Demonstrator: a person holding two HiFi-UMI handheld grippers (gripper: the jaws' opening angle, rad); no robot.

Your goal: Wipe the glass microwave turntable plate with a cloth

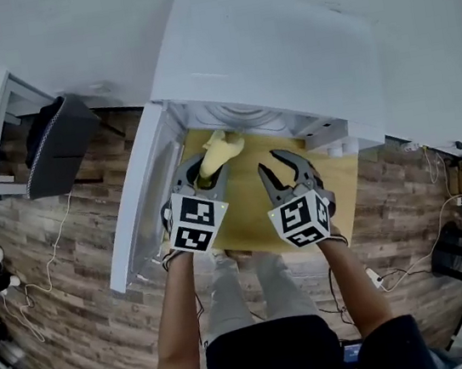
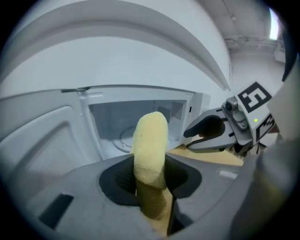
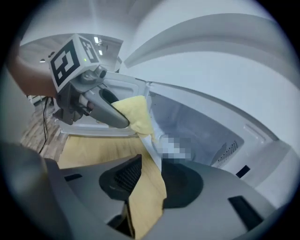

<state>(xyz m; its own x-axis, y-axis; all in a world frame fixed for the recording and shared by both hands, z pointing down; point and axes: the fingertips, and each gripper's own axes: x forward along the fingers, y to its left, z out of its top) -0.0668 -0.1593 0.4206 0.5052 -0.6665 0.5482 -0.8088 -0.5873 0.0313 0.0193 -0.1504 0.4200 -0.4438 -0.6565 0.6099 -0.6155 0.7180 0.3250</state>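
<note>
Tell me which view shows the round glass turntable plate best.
The left gripper view: it looks into the open white microwave, where the round glass turntable plate lies on the cavity floor, partly behind the yellow cloth in the left gripper. In the head view the microwave's top hides it; the right gripper view shows only cavity wall.
</note>
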